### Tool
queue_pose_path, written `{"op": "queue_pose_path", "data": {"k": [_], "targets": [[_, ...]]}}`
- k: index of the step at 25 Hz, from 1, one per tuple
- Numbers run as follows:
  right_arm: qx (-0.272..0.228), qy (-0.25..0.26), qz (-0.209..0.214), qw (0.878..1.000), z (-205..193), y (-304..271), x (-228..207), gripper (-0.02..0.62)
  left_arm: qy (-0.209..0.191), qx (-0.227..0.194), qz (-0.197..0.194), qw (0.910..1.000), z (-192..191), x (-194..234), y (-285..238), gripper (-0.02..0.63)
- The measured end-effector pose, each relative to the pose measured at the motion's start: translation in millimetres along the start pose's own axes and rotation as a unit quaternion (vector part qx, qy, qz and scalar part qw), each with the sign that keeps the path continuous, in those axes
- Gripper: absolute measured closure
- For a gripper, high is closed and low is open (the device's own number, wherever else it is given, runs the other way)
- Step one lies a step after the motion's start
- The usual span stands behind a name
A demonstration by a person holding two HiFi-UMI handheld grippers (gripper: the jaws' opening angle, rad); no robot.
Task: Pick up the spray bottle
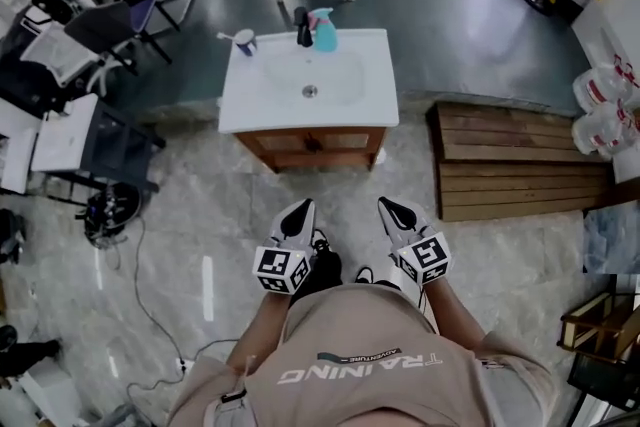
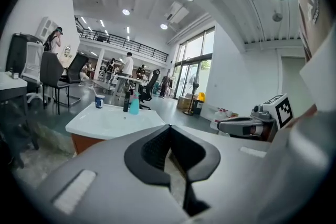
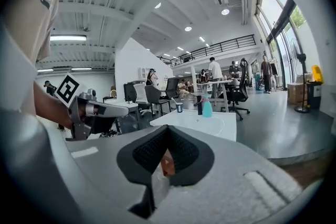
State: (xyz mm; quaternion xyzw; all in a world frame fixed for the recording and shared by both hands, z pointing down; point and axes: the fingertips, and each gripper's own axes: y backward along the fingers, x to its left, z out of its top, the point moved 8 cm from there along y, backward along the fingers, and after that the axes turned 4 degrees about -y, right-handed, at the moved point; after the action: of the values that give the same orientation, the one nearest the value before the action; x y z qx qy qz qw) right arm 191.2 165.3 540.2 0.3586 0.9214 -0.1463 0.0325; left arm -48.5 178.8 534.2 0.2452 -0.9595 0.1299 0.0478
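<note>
Person: beige short-sleeve T-shirt [image 1: 370,360], white block lettering [image 1: 360,370] on chest. Left claw [image 1: 299,208], right claw [image 1: 393,206]: pale grey shells, black textured pads [image 2: 156,150], each with cube [image 1: 281,268] of black-white square markers.

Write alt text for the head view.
A person, seen from above, holds left hand-held gripper and right hand-held gripper, both shut, above a floor. Ahead stands a white sink cabinet carrying a teal spray bottle, a dark bottle and a cup.
</note>
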Motion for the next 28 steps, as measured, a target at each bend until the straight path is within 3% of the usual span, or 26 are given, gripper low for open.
{"op": "queue_pose_path", "data": {"k": [13, 21, 28], "targets": [[-0.023, 0.049, -0.044, 0.998, 70.4, -112.5, -19.2, 0.594, -0.005, -0.021, -0.057, 0.9982, 43.8, 108.1, -66.8, 0.592], [-0.006, 0.064, -0.065, 0.996, 83.4, -144.7, -29.2, 0.594, 0.006, -0.014, -0.051, 0.9986, 47.0, 157.4, -79.9, 0.592], [0.004, 0.043, -0.069, 0.997, 80.7, -174.3, -44.5, 0.594, 0.014, 0.007, -0.035, 0.9992, 45.5, 183.5, -99.4, 0.592]]}}
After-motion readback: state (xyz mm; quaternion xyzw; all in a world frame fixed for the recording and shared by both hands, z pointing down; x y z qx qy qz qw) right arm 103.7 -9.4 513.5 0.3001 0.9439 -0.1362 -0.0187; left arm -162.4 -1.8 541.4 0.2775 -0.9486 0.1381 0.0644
